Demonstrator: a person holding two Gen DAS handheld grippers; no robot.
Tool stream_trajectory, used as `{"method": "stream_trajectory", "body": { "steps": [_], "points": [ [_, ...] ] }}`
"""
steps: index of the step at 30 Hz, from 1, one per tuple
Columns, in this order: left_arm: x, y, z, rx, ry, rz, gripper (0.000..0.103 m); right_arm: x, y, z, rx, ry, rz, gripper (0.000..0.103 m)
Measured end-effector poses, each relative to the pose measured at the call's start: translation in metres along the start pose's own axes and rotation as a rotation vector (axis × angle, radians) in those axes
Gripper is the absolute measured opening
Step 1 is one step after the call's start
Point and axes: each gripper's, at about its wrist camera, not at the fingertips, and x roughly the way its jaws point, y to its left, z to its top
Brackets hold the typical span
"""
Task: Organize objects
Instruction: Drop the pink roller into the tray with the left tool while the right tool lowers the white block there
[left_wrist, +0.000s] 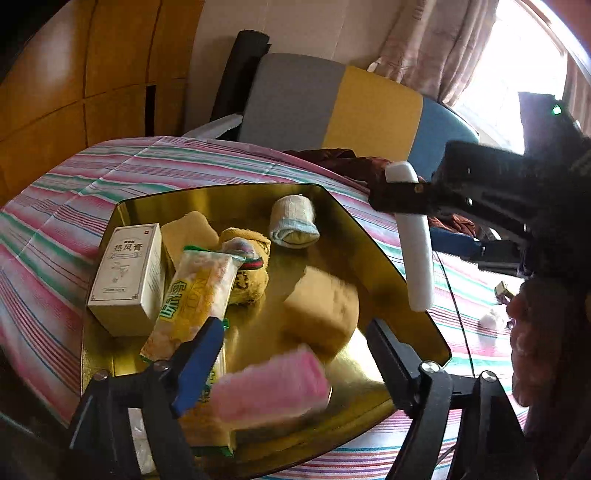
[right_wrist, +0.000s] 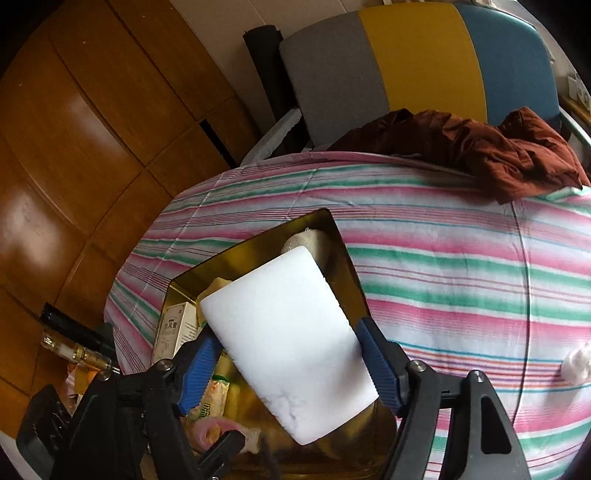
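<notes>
A pink sponge (left_wrist: 269, 384) lies blurred between the spread left gripper (left_wrist: 295, 343), above the gold tray (left_wrist: 388, 229). A white block (right_wrist: 291, 339) is pinched by the right gripper (right_wrist: 288, 354); it could drop outside the tray.

The white box (left_wrist: 127, 280) in the tray (left_wrist: 373, 236) bore large black Chinese chars on its top face, reading approx. 祛风膏, w/ a small red mark at the corner; fine print below was too small to read. The yellow snack packet (left_wrist: 192, 295) carried big green Chinese chars, partly hidden, not legible. In right wrist view the box (right_wrist: 176, 325) showed the same title, blurred.
</notes>
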Motion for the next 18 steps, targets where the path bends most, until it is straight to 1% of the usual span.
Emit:
{"method": "stream_trajectory", "body": {
  "steps": [3, 5, 8, 12, 18],
  "points": [
    [-0.003, -0.001, 0.001, 0.007, -0.013, 0.008, 0.081, 0.002, 0.000, -0.001, 0.005, 0.001, -0.006, 0.078],
    [-0.006, -0.001, 0.000, 0.016, -0.023, 0.013, 0.081, 0.002, -0.001, 0.000, 0.023, -0.010, 0.002, 0.084],
    [-0.011, -0.001, -0.001, 0.024, -0.034, 0.024, 0.081, 0.000, -0.001, -0.002, 0.036, -0.004, 0.018, 0.084],
    [-0.014, 0.000, -0.001, 0.026, -0.046, 0.046, 0.082, -0.003, 0.000, -0.009, 0.038, -0.015, 0.003, 0.084],
    [-0.019, -0.001, 0.000, 0.033, -0.062, 0.070, 0.083, -0.016, -0.008, -0.029, 0.048, -0.049, -0.033, 0.084]
  ]
}}
